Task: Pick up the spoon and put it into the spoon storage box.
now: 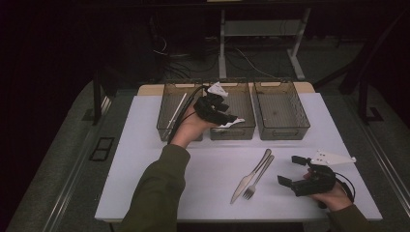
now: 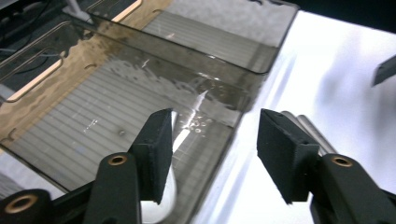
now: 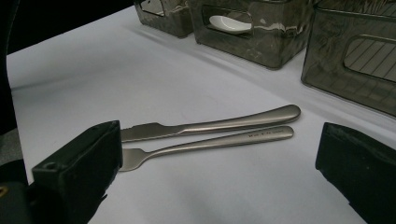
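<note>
Holding my left gripper (image 1: 227, 113) over middle bin (image 1: 241, 131), jaws apart, empty; white spoon (image 2: 173, 154) lies inside. My right gripper (image 1: 292, 170) gapes beside knife (image 1: 251, 175), fork (image 1: 258, 179).

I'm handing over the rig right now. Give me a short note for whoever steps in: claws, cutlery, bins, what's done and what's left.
Left claw: open, nothing between its pads, above the middle bin.
Right claw: open, empty, low over the table beside the cutlery.
White spoon: lies in the middle bin. A white stick is in the left bin. The right bin looks empty.
Knife and fork: side by side on the table, untouched.
Left: probably sort the knife and fork into bins.
</note>
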Available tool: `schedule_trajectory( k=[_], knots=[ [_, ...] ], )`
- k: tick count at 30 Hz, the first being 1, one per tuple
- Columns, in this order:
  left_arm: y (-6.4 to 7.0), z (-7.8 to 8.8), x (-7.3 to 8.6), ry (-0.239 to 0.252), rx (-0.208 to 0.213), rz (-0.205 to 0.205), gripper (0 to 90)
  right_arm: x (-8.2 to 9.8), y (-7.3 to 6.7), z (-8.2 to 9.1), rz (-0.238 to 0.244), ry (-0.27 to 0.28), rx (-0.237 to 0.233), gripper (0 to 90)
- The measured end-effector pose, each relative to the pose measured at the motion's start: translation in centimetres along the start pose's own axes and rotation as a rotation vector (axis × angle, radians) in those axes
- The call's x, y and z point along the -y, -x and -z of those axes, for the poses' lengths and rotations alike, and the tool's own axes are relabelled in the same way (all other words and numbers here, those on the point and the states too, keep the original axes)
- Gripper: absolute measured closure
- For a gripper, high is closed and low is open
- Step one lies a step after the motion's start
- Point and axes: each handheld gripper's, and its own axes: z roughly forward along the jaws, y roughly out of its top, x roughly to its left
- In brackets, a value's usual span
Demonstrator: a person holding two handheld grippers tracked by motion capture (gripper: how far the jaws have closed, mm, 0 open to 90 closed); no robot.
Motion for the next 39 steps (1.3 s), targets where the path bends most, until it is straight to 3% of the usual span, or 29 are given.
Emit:
schedule_trajectory(
  k=[2, 15, 39],
  knots=[
    [0.5, 0.3, 0.2, 0.014, 0.010, 0.018, 41.9, 0.0, 0.0, 0.0, 0.000, 0.000, 0.001, 1.0],
    [3.3, 1.9, 2.9, 0.048, 0.033, -0.004, 28.6, 0.0, 0.1, 0.0, -0.001, 0.001, 0.004, 0.9],
    [6.2, 5.0, 12.4, 0.090, -0.040, 0.070, 17.5, 0.0, 0.0, -0.1, -0.004, -0.004, 0.007, 1.0]
  ],
)
